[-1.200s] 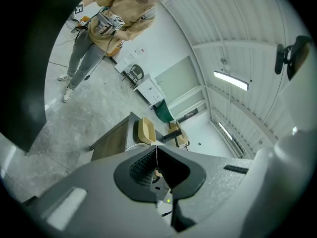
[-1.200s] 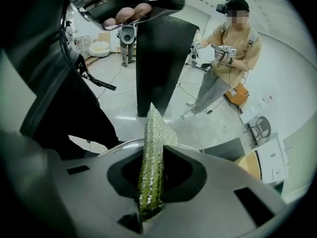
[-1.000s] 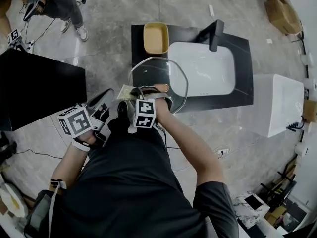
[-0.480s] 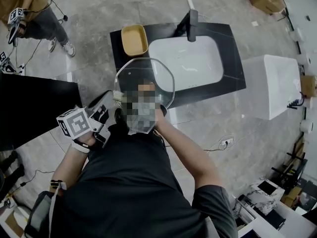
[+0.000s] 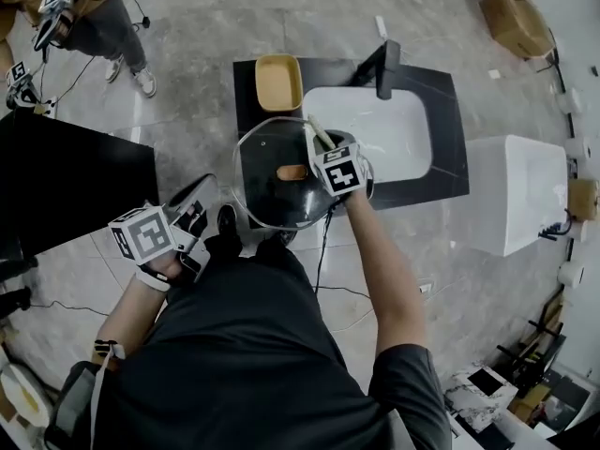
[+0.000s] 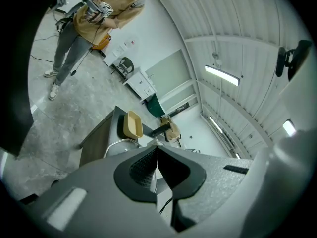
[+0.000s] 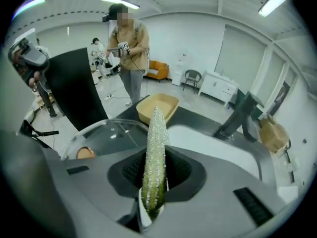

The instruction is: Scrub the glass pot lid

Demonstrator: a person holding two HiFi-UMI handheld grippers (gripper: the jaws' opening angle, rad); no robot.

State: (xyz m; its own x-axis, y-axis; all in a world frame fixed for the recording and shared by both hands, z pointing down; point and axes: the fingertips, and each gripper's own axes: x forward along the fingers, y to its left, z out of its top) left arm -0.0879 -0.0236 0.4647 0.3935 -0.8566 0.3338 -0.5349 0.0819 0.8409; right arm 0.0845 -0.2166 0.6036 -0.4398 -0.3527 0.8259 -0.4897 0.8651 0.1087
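Observation:
The glass pot lid (image 5: 267,190) with its brown knob (image 5: 292,172) hangs over the left end of the black counter (image 5: 448,148). My left gripper (image 5: 213,193) is at the lid's left edge, shut on the thin rim (image 6: 115,144). My right gripper (image 5: 326,146) is over the lid's far right part, shut on a green scrub sponge (image 5: 318,133). In the right gripper view the sponge (image 7: 153,148) sticks up between the jaws of this gripper (image 7: 155,168), with the lid (image 7: 106,135) and knob (image 7: 85,153) at the lower left.
A yellow tub (image 5: 278,82) stands at the counter's back left, beside the white sink basin (image 5: 375,129) and black faucet (image 5: 386,68). A black table (image 5: 66,176) lies to the left, a white box (image 5: 516,190) to the right. A person (image 5: 89,17) stands at the far left.
My right gripper has carried the sponge from close to my body forward over the lid, toward the sink. The left gripper has stayed put.

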